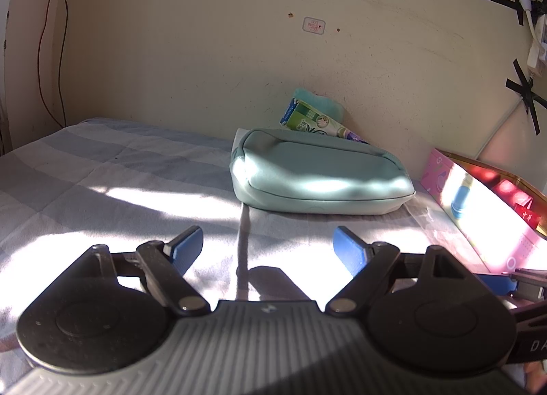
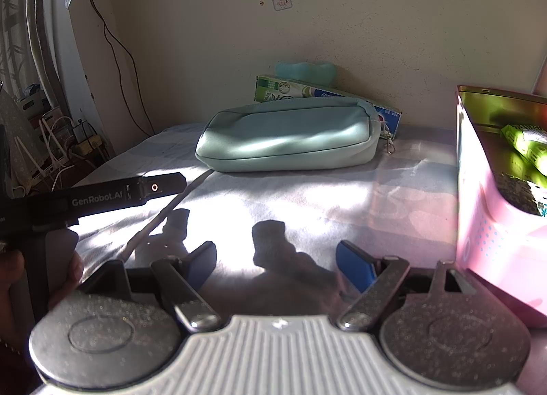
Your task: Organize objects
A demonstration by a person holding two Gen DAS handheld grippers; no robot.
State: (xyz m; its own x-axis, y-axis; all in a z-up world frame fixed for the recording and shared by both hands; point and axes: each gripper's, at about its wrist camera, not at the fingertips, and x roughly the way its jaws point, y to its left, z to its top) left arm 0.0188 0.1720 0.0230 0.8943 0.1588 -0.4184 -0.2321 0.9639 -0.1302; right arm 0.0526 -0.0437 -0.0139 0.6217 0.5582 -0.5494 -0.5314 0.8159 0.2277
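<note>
Nearest the lens, the left gripper (image 1: pixel 267 248) is seen with its blue pads spread apart and nothing between them, low over the sunlit checked bedsheet (image 1: pixel 102 169). The right gripper (image 2: pixel 276 264) is likewise released and empty, close above the same sheet.

The likely task object, a pale teal zip pouch (image 1: pixel 318 173), lies flat toward the far edge of the bed, close to the wall. Behind it, propped against the wall, a green and blue toothpaste box (image 2: pixel 307 92) is partly covered by the pouch, and a teal item behind that box cannot be identified. At the right edge of the bed a pink open box (image 2: pixel 492 217) stands, with green packets (image 2: pixel 526 145) inside.

From here, a grasp on the pouch could be judged risky: its soft, smooth body may sag or slip from a pinch taken at one end, and the toothpaste box could be knocked over. The pink box may also be bumped by the right gripper.

The pink box is cut off by the frame, its contents are only partly visible, and glare washes out its side.
</note>
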